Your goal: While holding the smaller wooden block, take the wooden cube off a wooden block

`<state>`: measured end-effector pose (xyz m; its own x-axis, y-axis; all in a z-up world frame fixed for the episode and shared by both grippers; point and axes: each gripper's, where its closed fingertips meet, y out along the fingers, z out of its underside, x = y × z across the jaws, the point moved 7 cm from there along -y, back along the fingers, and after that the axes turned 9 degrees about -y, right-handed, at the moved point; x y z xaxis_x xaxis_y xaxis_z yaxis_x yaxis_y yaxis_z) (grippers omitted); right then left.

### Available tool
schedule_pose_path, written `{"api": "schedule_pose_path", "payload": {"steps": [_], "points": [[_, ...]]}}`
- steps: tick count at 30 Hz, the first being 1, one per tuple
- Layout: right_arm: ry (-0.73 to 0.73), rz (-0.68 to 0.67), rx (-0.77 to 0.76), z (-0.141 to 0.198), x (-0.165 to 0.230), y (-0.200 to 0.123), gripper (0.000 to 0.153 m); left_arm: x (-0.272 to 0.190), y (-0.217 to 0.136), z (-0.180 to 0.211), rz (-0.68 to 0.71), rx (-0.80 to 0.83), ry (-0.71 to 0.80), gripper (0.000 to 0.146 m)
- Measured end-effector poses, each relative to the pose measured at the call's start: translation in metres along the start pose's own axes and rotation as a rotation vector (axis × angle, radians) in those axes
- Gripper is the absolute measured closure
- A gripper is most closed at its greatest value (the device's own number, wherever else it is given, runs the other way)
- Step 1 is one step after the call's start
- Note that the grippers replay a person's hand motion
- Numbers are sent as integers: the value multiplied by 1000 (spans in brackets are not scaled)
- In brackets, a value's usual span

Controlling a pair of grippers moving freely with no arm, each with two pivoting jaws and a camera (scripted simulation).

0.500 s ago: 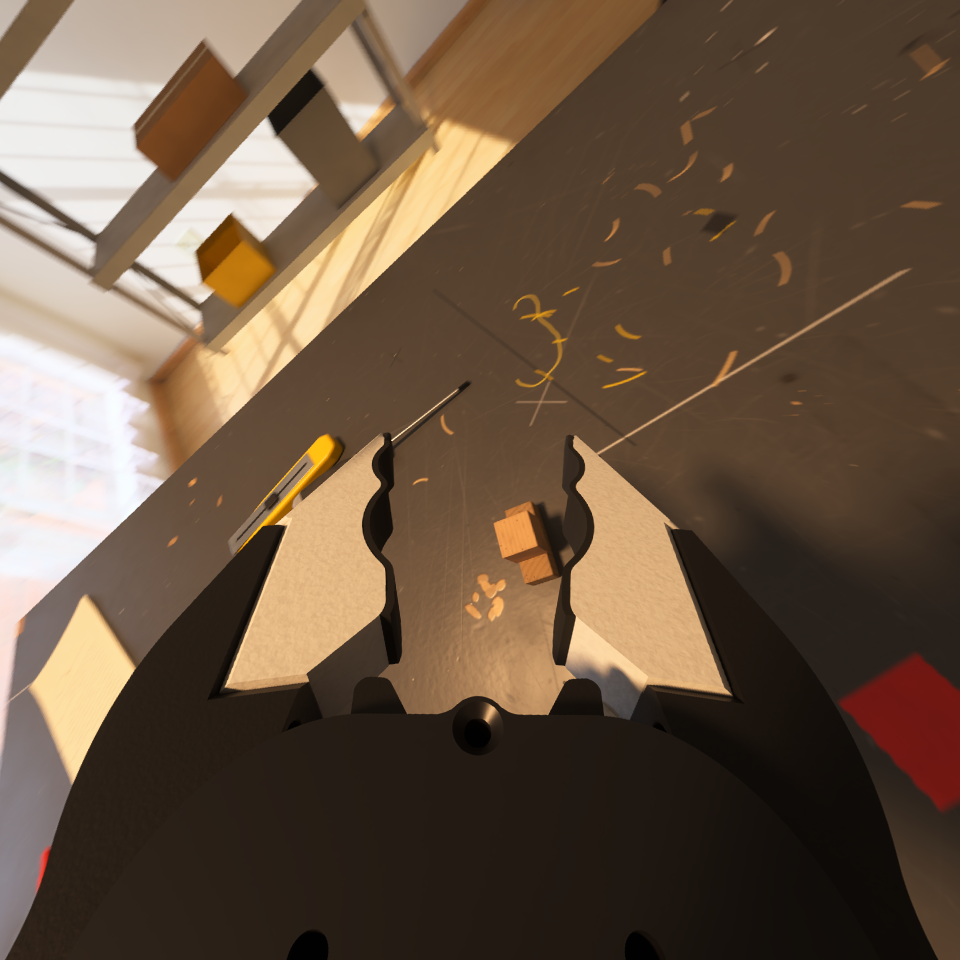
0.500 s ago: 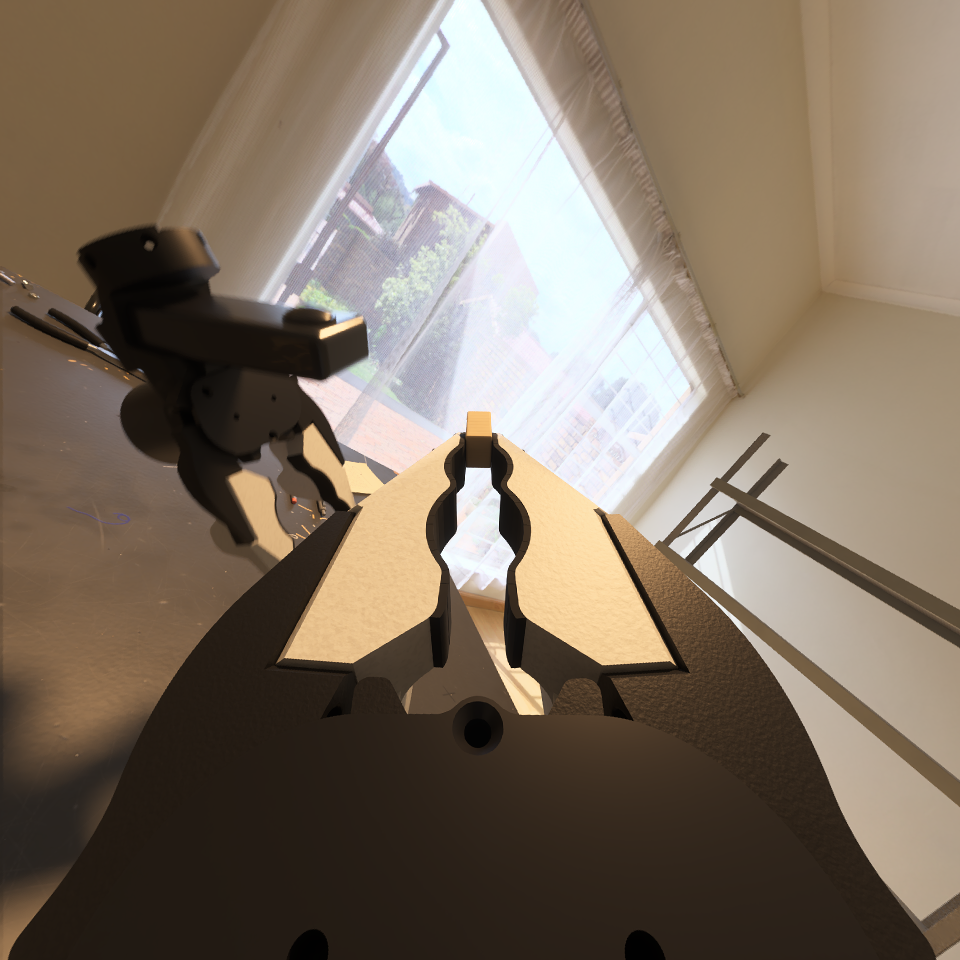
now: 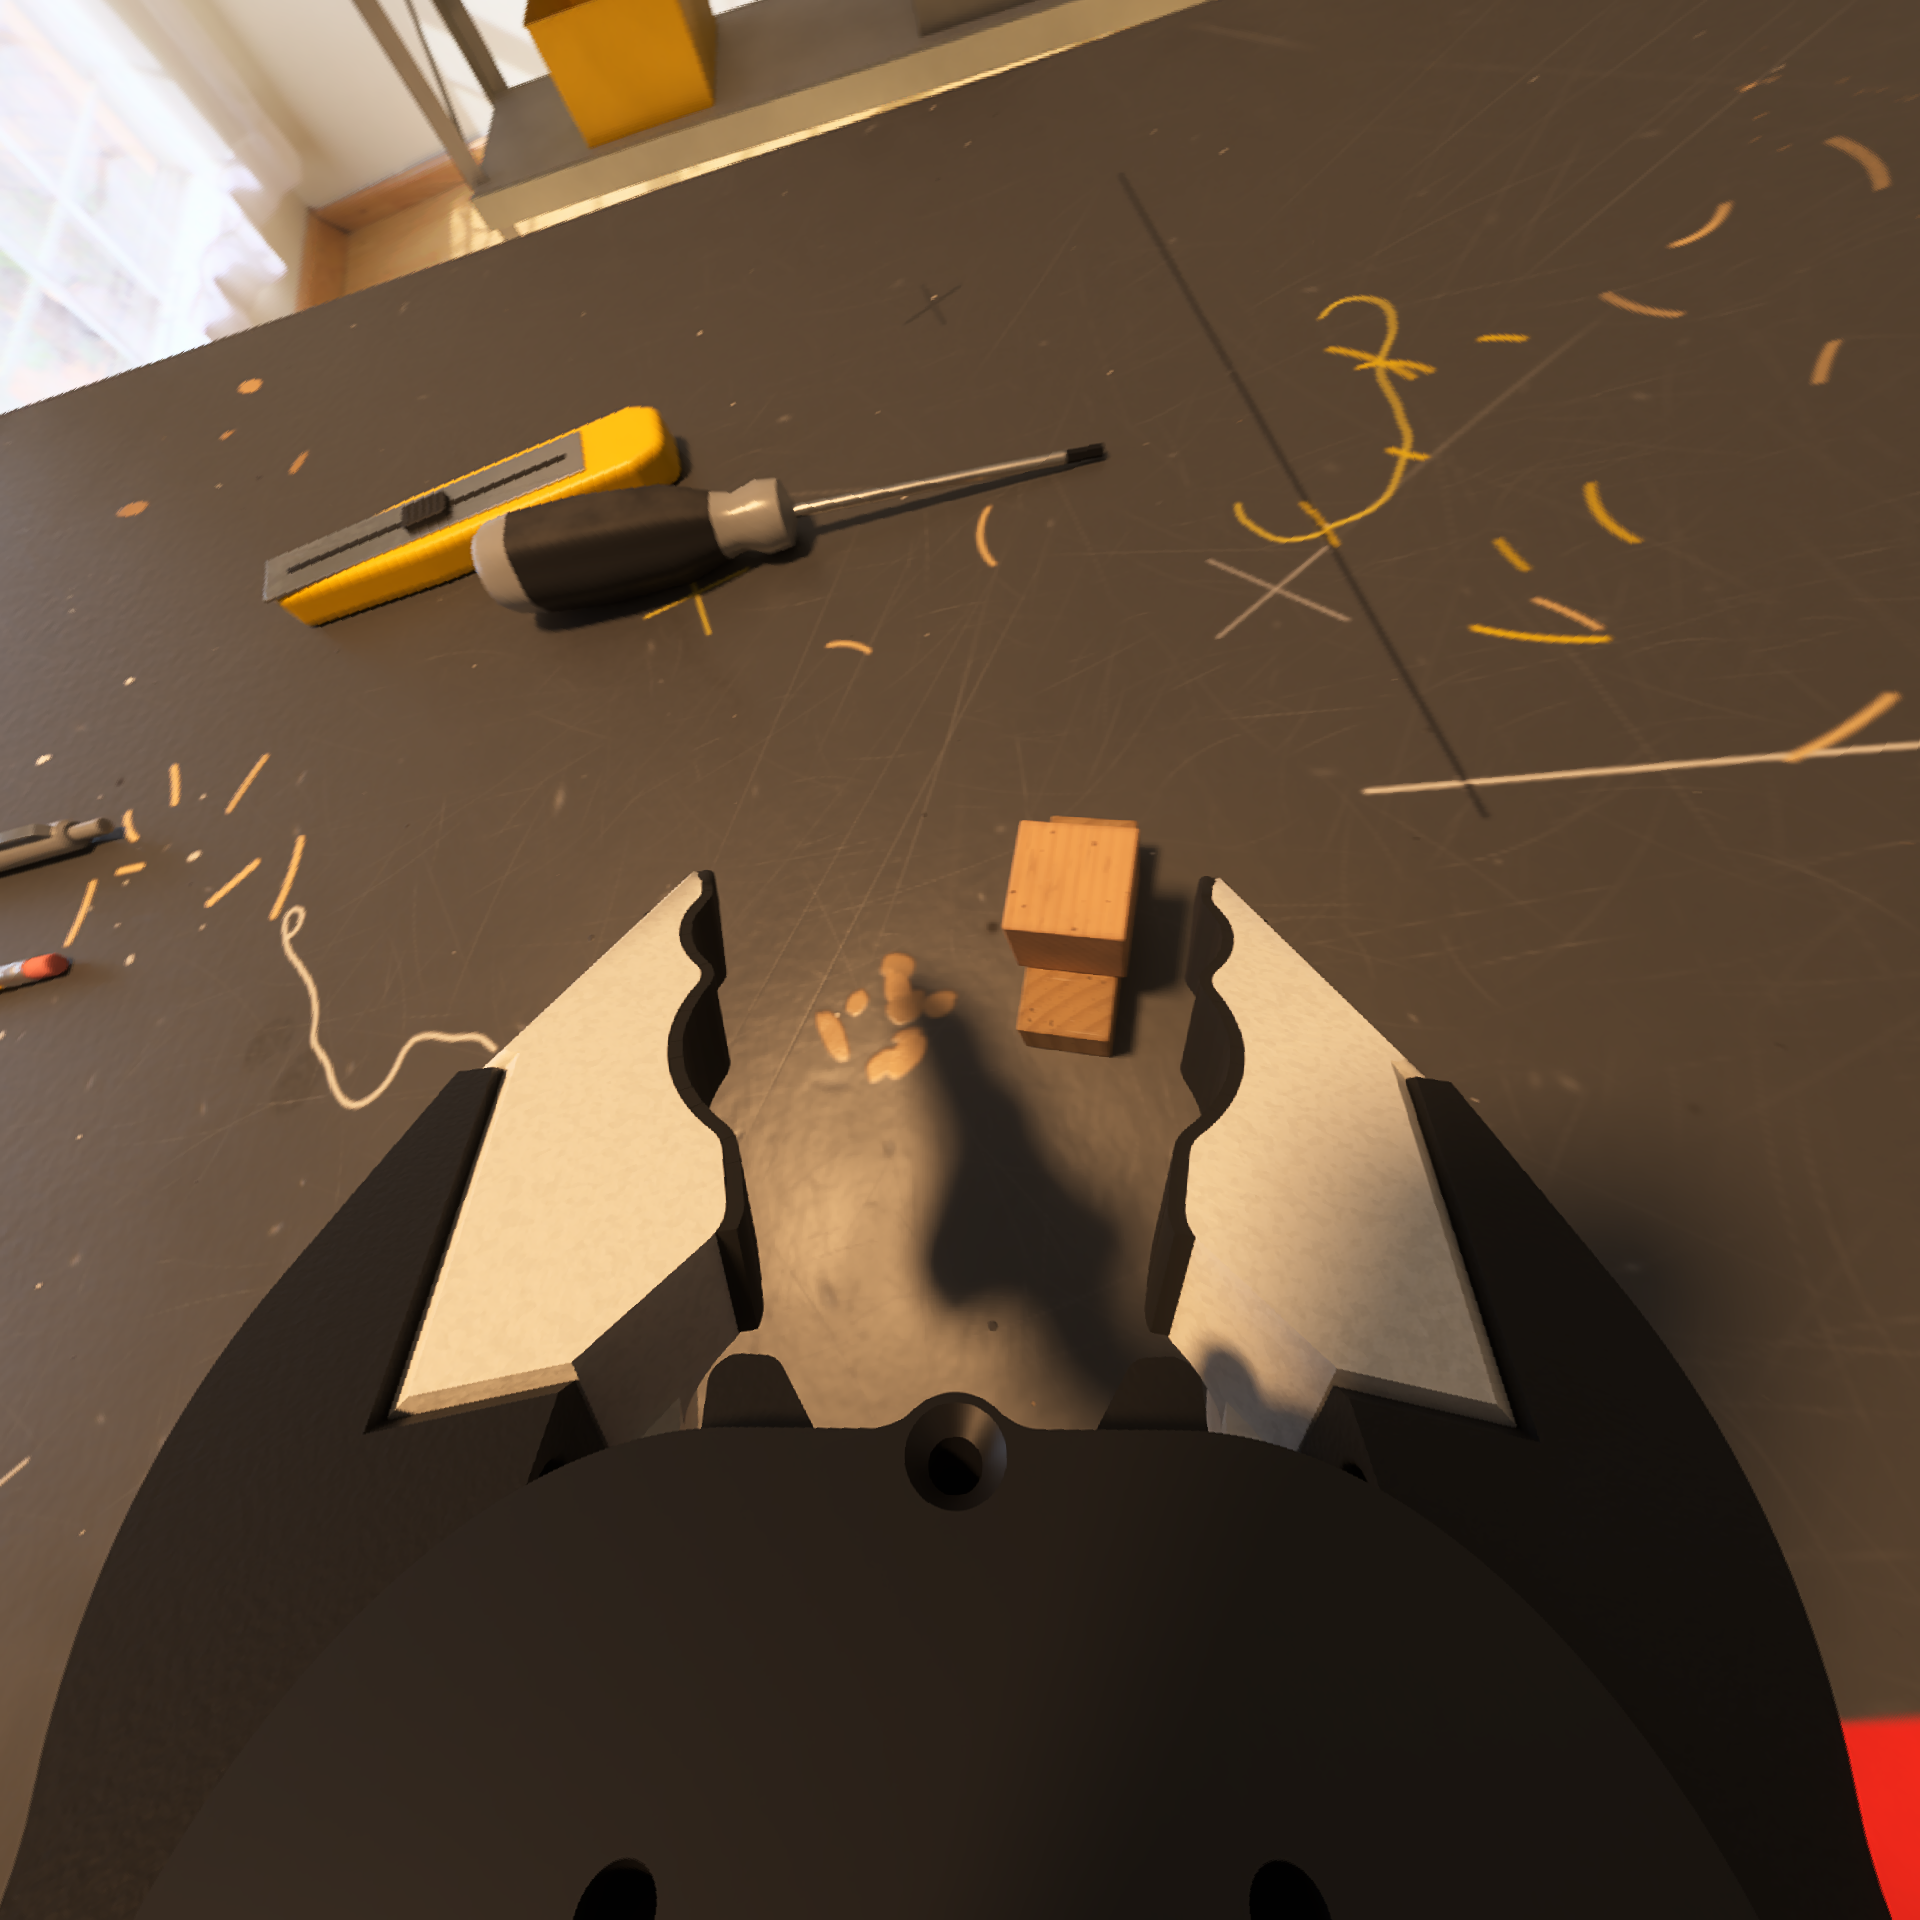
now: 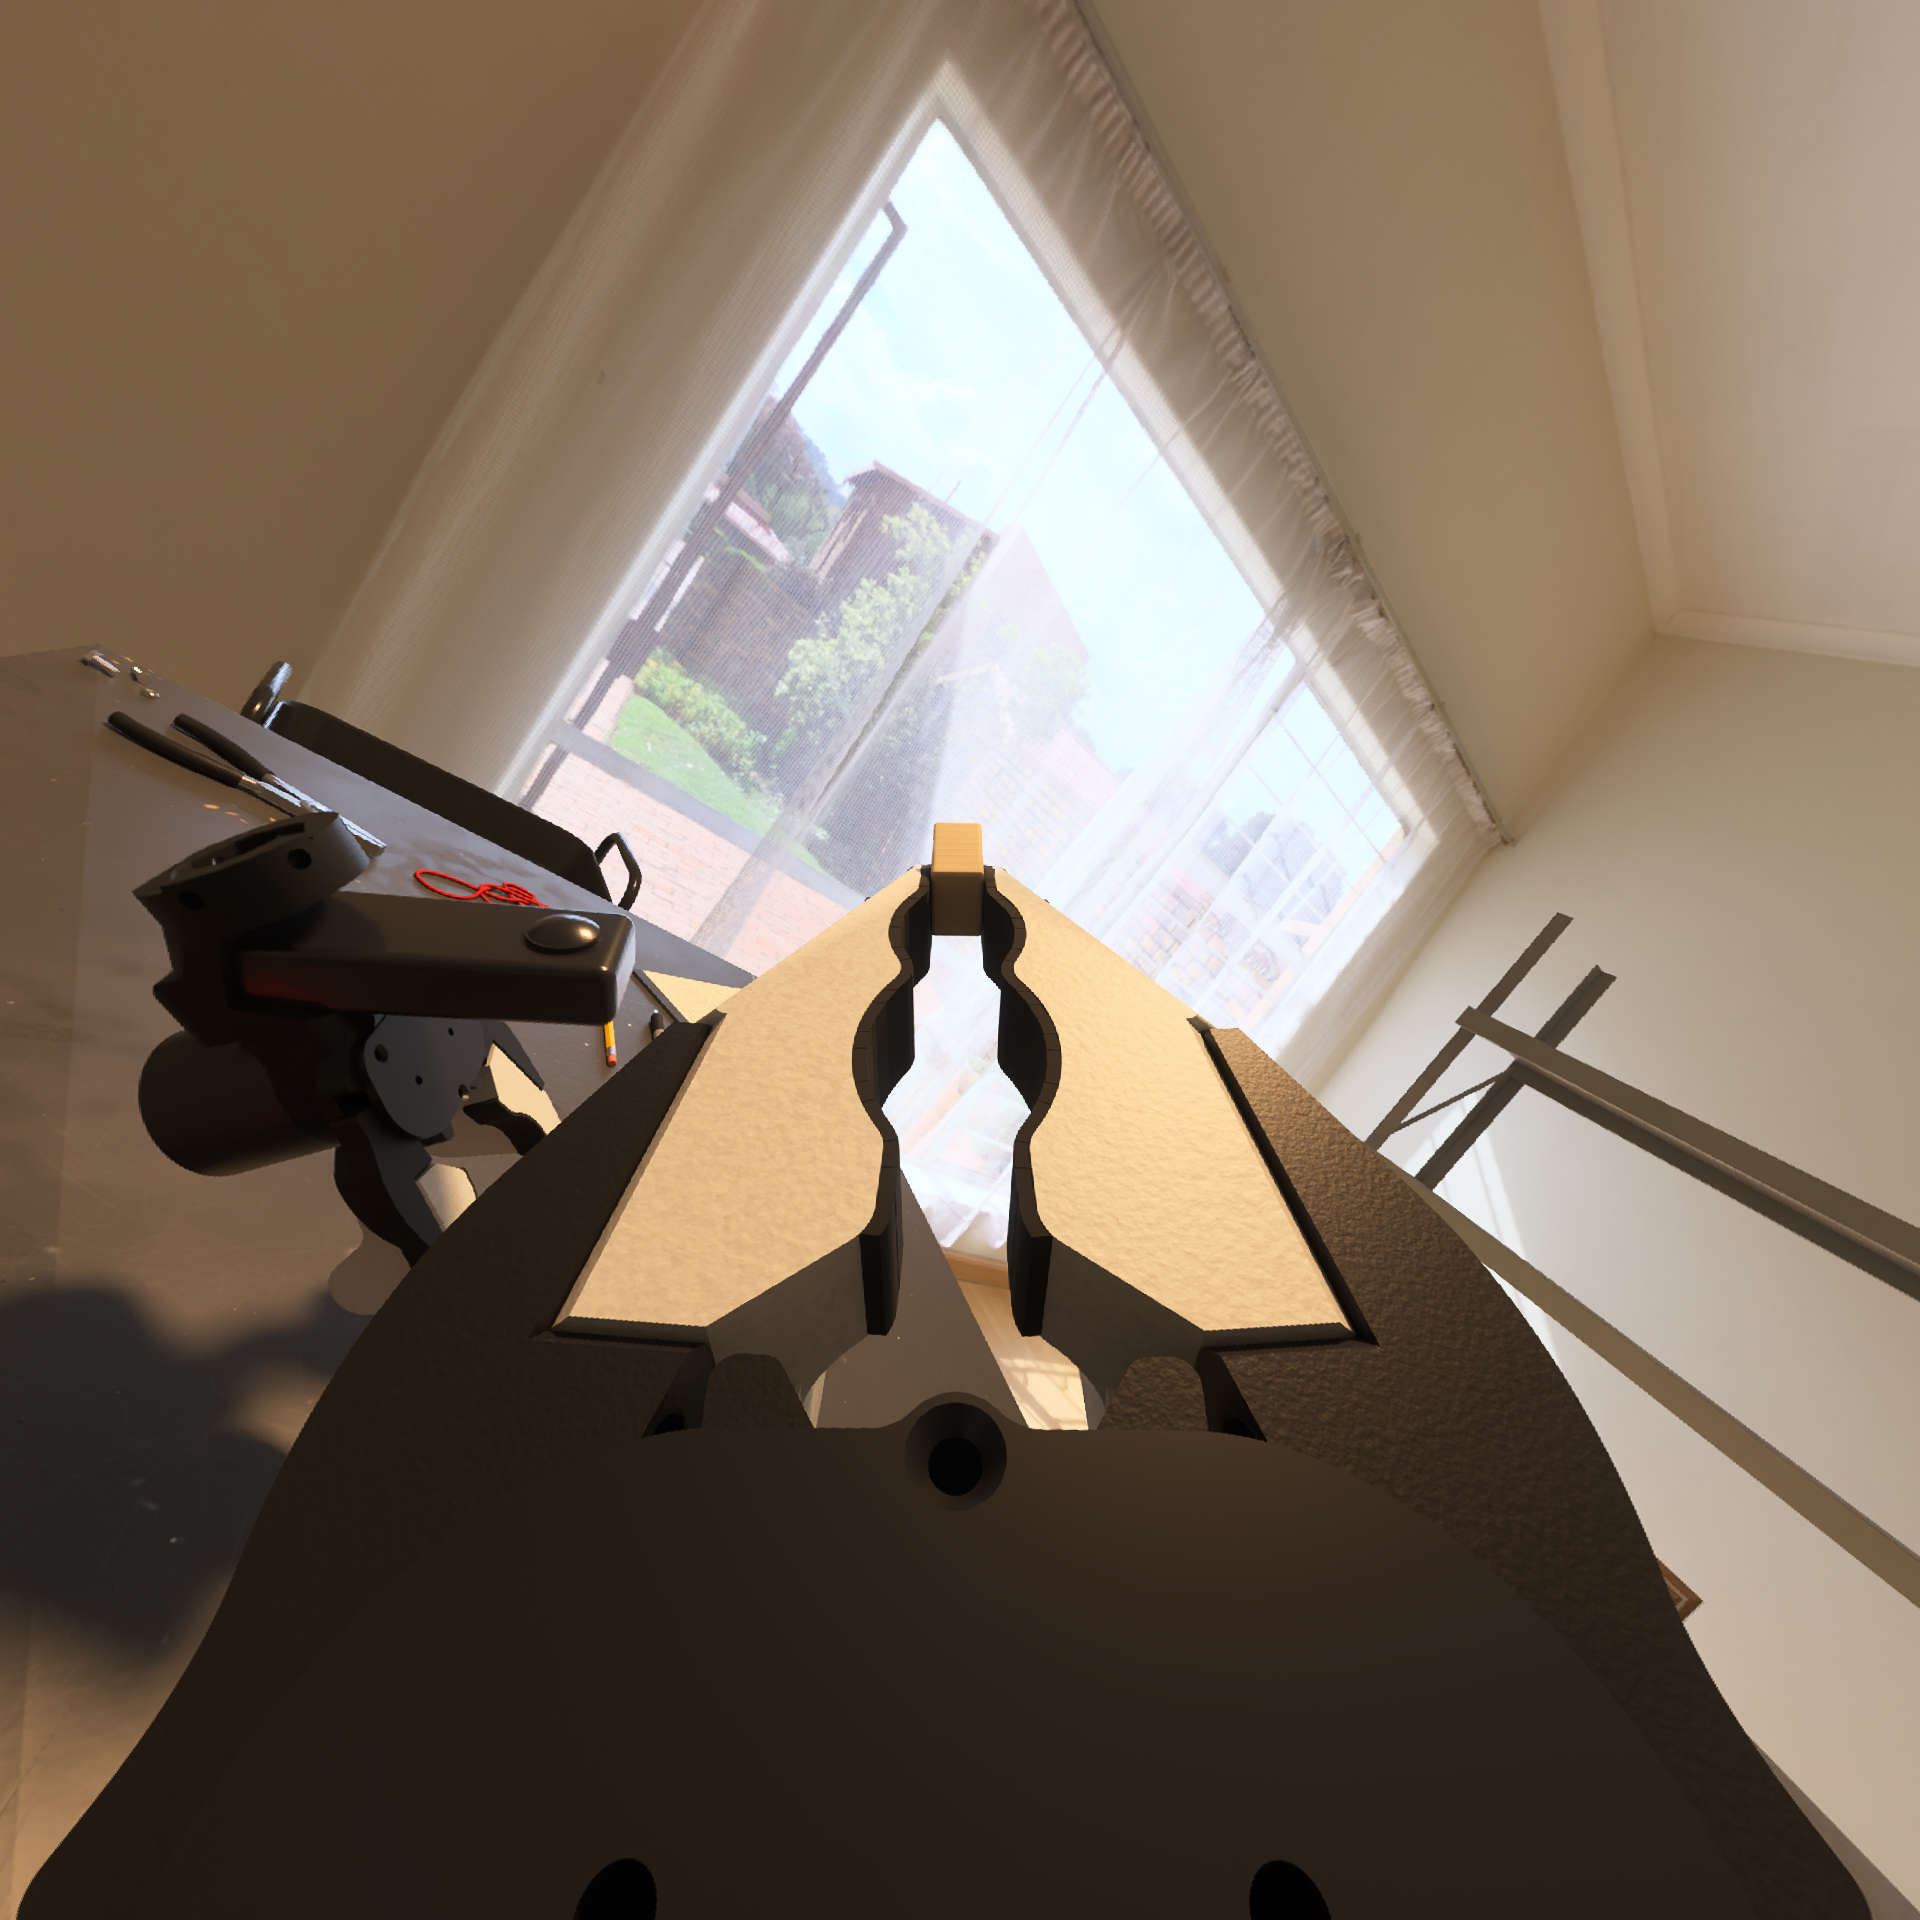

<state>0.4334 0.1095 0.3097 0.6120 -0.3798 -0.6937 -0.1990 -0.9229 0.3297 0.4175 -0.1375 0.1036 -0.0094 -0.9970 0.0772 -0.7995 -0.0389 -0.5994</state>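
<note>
In the left wrist view a wooden cube [image 3: 1070, 891] sits on top of a wooden block [image 3: 1068, 1010] on the dark workbench [image 3: 935, 727]. My left gripper [image 3: 956, 888] is open, above the bench, and the stack lies between its fingertips, closer to the right finger [image 3: 1221, 997]. In the right wrist view my right gripper [image 4: 956, 878] is shut on the smaller wooden block [image 4: 956, 876], held up in the air toward a window. The left gripper also shows in the right wrist view [image 4: 395, 1039], low over the bench.
A yellow utility knife [image 3: 478, 514] and a black screwdriver [image 3: 665, 535] lie beyond the stack to the left. Wood shavings [image 3: 883, 1018] lie just left of the stack. A pen [image 3: 52, 840] and string [image 3: 343, 1029] are at the left. A yellow box [image 3: 623, 62] sits on a shelf beyond the bench.
The left gripper has swung and moved closer to the bench, so the stack looks larger and upright between its fingertips. The right gripper still holds the small block, slightly turned.
</note>
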Motion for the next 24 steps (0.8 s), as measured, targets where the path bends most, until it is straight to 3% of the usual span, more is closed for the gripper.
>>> {"api": "schedule_pose_path", "payload": {"steps": [4,12,16,20,24], "points": [[4,-8,-3,4,1,1,145,5,10,3,-14,-2,-41,51],[-15,-12,28,8,4,4,145,3,15,16,70,47,-71,60],[-12,-12,31,9,5,5,145,-9,10,24,166,77,-33,83],[-13,-14,40,10,5,5,145,-14,18,32,112,86,57,85],[-13,-18,46,12,5,6,145,-16,27,30,134,69,51,91]]}}
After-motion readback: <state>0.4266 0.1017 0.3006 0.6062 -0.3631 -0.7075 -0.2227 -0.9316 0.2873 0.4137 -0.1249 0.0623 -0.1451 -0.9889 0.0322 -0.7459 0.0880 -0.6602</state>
